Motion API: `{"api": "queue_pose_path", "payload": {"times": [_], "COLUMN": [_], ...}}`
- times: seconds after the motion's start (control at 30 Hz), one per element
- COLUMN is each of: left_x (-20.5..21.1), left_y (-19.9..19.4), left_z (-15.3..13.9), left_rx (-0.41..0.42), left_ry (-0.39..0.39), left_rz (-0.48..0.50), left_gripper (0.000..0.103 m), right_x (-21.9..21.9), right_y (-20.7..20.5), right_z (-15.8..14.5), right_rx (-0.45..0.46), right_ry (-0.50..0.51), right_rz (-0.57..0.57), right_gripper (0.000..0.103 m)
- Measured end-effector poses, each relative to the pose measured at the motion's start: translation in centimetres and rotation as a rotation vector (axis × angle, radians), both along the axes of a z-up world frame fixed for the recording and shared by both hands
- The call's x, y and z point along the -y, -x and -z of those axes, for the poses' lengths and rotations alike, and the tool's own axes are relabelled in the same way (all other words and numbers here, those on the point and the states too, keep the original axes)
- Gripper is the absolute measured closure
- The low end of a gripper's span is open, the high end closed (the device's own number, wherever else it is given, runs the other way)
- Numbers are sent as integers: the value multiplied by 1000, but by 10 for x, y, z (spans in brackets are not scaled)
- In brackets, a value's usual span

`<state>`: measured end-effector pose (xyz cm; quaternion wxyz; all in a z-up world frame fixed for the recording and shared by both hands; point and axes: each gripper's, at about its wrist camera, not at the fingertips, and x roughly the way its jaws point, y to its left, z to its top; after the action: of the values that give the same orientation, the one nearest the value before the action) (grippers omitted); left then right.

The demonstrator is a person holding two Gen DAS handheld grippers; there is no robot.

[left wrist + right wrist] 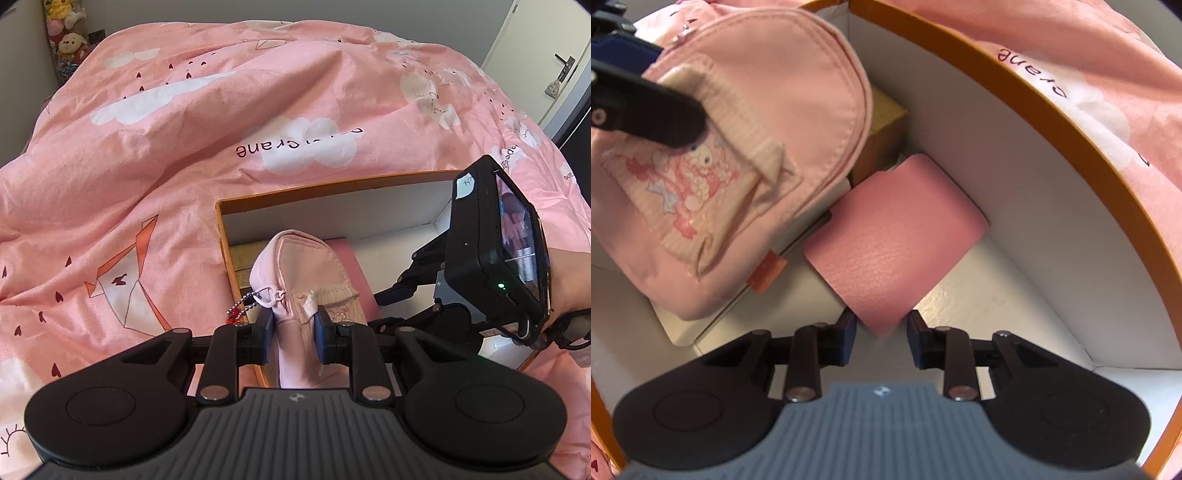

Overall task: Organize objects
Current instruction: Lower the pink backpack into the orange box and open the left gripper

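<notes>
My left gripper (294, 325) is shut on a small pink fabric pouch (301, 266) with a bead chain and holds it over the left end of an orange-rimmed white box (332, 184). The pouch also shows in the right wrist view (746, 147), with a left finger (646, 107) on it. My right gripper (881, 332) is inside the box, its jaws apart around the near corner of a pink leather wallet (897, 240) without pressing it. In the left wrist view the right gripper (391, 295) reaches in from the right.
The box sits on a pink quilt (184, 147) with cloud prints. A brown box (886, 129) and a white book (713, 317) lie inside under the pouch. Stuffed toys (68, 40) hang at the far left; a door (554, 62) stands at the far right.
</notes>
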<state>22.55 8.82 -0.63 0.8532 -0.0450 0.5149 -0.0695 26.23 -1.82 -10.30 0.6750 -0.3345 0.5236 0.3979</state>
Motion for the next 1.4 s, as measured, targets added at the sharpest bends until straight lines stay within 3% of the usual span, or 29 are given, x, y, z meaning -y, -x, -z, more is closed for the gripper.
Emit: {"api": "queue_pose_path", "payload": {"times": [0.1,0.17,0.23,0.4,0.63,0.8,1.07,1.2,1.3,1.37,1.4], "left_x": [0,1,3,16,13,20,34,33,31,30,31], "left_y": [-5,-9,-16,-36,-56,-56,-50,-38,-31,-27,-26], "left_z": [3,5,8,25,54,59,58,50,45,43,44], "left_rx": [-1,3,3,0,-44,-36,-27,-12,-20,-30,-35], "left_ry": [44,82,128,178,244,176,43,48,61,58,51], "left_rz": [6,5,6,12,-53,-35,14,56,77,80,78], "left_gripper": [78,78,78,78,78,77,64,57,58,65,74], "right_x": [7,12,20,39,50,51,57,63,69,71,72], "right_y": [2,5,9,12,7,1,-3,-5,-7,-7,-6], "right_z": [-2,-6,-13,-23,-29,-32,-35,-39,-42,-46,-47], "right_rx": [6,14,28,63,67,37,20,20,20,17,19], "right_ry": [-16,-1,2,40,21,-20,-16,-8,-8,-13,-13], "right_rz": [-12,-14,-27,-16,23,53,68,68,69,50,36], "right_gripper": [70,58,54,54,54,58,61,65,67,67,67]}}
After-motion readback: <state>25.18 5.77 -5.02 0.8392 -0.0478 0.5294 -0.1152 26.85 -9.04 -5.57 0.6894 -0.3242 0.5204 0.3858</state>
